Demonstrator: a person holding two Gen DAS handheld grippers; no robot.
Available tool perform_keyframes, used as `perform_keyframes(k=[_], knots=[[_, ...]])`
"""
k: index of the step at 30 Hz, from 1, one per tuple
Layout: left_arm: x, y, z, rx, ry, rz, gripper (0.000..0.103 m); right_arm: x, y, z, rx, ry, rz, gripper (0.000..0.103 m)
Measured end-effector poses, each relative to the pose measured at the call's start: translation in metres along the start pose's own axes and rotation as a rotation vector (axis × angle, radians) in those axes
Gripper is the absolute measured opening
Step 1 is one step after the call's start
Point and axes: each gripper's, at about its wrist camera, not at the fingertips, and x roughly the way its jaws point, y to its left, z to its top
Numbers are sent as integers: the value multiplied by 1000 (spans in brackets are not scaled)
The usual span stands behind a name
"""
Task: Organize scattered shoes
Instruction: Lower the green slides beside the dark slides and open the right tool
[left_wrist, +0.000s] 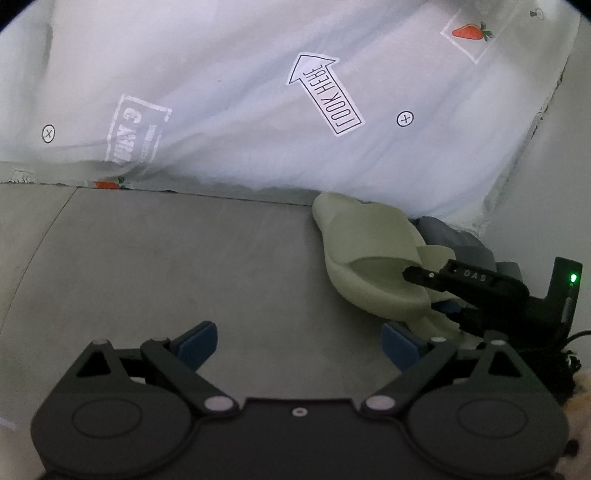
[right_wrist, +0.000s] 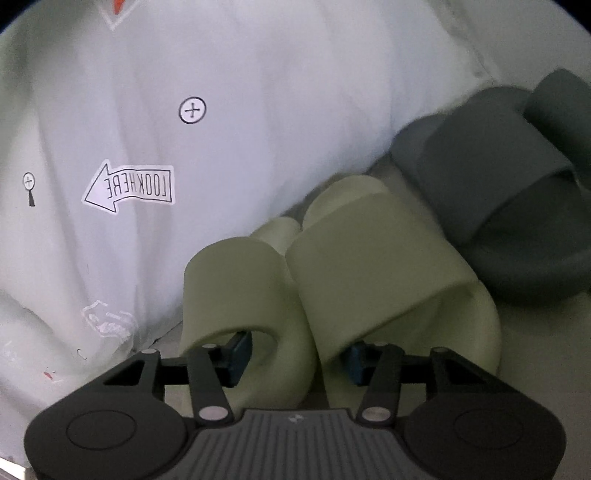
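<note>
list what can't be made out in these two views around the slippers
- Right wrist view: the right gripper has one finger inside each green slipper; the straps hide the tips, so contact is unclear.
- Right wrist view: the second grey slipper is cut by the frame edge.
- Left wrist view: the grey slippers sit mostly behind the green pair and the right gripper.

Two pale green slippers (right_wrist: 369, 273), two dark grey slippers (right_wrist: 509, 192), one printed sheet (right_wrist: 221, 74).
</note>
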Motion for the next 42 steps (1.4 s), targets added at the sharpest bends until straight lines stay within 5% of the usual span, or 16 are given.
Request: perform_keyframes(k=[4, 9, 12, 18, 21, 23, 25, 37, 42], knots=[[0, 0, -1, 3, 4, 1, 96, 4, 30, -19, -371, 20, -94, 65], [2, 0, -2, 5, 11, -3, 96, 15, 48, -41, -637, 10, -207, 76], [2, 0, -2, 4, 13, -1, 96, 12, 44, -38, -602, 9, -242, 89], [2, 4, -1, -4, 9, 4, 96, -20, 19, -27, -382, -20, -212, 89], [1, 4, -1, -4, 8, 5, 96, -46, 16, -36, -404, -63, -245, 68], [1, 4, -1, -5, 9, 4, 96, -54, 18, -46, -442, -49, -282, 31], [0, 4, -2, -5, 11, 1, 96, -46, 17, -54, -434, -7, -284, 7], [-8, 1, -3, -1, -2, -3, 96, -14, 21, -57, -410, 19, -285, 8], [-7, 6, -4, -11, -1, 15, 96, -10, 44, -82, -420, 88, -129, 10]])
